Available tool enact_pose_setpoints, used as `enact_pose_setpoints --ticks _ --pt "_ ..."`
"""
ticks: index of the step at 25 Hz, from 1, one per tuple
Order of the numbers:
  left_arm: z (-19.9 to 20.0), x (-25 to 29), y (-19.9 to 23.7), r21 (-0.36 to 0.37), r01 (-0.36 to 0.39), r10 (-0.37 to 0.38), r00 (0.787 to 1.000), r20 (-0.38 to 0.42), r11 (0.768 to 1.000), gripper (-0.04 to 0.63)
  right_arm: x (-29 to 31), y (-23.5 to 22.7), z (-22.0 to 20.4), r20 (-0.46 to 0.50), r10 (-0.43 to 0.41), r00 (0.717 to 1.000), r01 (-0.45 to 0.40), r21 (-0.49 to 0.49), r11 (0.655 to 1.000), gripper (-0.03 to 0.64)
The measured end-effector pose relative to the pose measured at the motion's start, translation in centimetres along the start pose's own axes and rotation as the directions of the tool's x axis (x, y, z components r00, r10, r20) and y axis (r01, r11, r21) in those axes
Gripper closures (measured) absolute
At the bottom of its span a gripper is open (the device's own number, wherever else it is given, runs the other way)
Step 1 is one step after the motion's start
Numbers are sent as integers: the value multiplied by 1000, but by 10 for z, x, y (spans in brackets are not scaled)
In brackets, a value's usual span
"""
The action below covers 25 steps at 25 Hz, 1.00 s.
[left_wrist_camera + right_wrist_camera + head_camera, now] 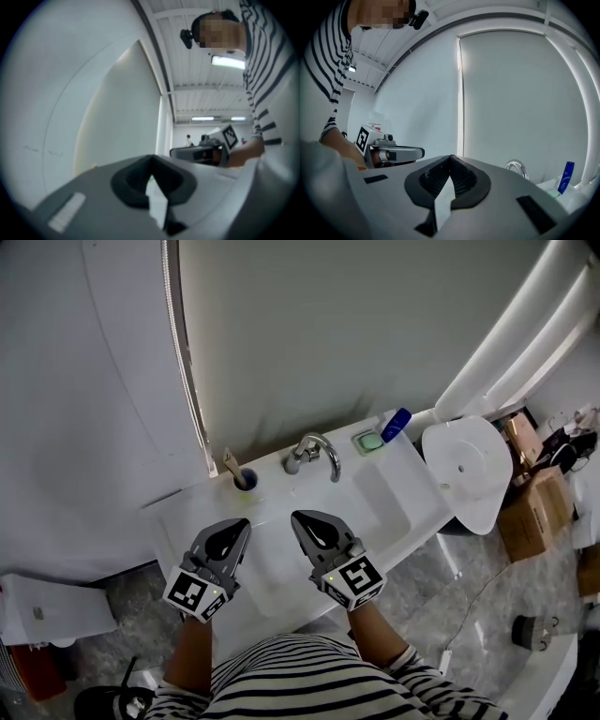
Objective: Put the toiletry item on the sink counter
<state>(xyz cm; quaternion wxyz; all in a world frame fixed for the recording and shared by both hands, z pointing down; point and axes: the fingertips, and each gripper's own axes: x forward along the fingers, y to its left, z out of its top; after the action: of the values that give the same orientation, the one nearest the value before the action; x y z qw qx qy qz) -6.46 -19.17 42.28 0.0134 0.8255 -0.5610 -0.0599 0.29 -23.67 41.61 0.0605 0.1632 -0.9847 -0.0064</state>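
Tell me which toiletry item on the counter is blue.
The bottle, right of the faucet beside the green soap; the item left of the faucet is tan.

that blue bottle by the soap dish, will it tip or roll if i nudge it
The blue bottle looks tall and narrow, so a nudge near its top would probably tip it. Its body seems rounded, so it may then roll on the sink counter. It looks like smooth plastic: likely light, perhaps slippery.
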Motion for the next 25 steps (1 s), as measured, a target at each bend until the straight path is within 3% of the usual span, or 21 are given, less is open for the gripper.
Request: enact_pose_setpoints --ticks 13,25 --pt "-11 18 -51 -39 134 -135 991 -25 990 588 -46 25 1 32 -7 999 6 46 999 611" --pt "-8 9 -59 -50 134 -135 991 -15 990 588 -54 39 8 17 17 1000 -18 26 1000 611"
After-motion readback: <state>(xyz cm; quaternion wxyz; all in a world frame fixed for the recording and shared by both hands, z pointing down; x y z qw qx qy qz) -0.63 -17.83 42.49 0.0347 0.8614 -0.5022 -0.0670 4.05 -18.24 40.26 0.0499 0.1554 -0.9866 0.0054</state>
